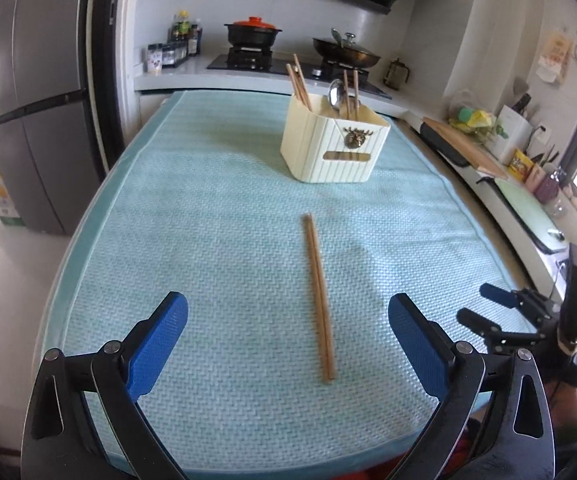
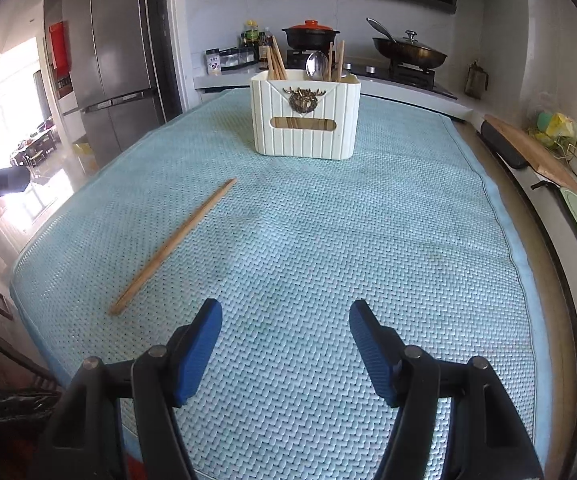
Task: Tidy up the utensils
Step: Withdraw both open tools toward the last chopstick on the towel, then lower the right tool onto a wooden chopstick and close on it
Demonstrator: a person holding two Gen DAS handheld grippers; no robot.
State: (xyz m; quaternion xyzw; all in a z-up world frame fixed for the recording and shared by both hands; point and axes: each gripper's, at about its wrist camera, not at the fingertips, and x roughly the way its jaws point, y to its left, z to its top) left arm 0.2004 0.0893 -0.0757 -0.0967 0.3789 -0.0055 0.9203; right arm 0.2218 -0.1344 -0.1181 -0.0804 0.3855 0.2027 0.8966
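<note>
A pair of wooden chopsticks [image 1: 319, 296] lies side by side on the light blue mat [image 1: 208, 208], just ahead of my left gripper [image 1: 288, 312], which is open and empty above the mat's near edge. The pair also shows in the right wrist view [image 2: 174, 246], to the left of my right gripper [image 2: 285, 320], which is open and empty. A cream utensil holder [image 1: 334, 146] stands at the far side of the mat [image 2: 388, 240], holding several chopsticks and a metal spoon [image 1: 334, 94]. The holder [image 2: 305, 118] faces the right wrist view. My right gripper [image 1: 484, 308] shows at right in the left wrist view.
Behind the mat a counter carries a black pot with an orange lid [image 1: 253, 32], a lidded wok [image 1: 346, 54] and bottles [image 1: 184, 36]. A cutting board [image 1: 464, 146] and clutter run along the right counter. A grey fridge [image 1: 28, 120] stands at left.
</note>
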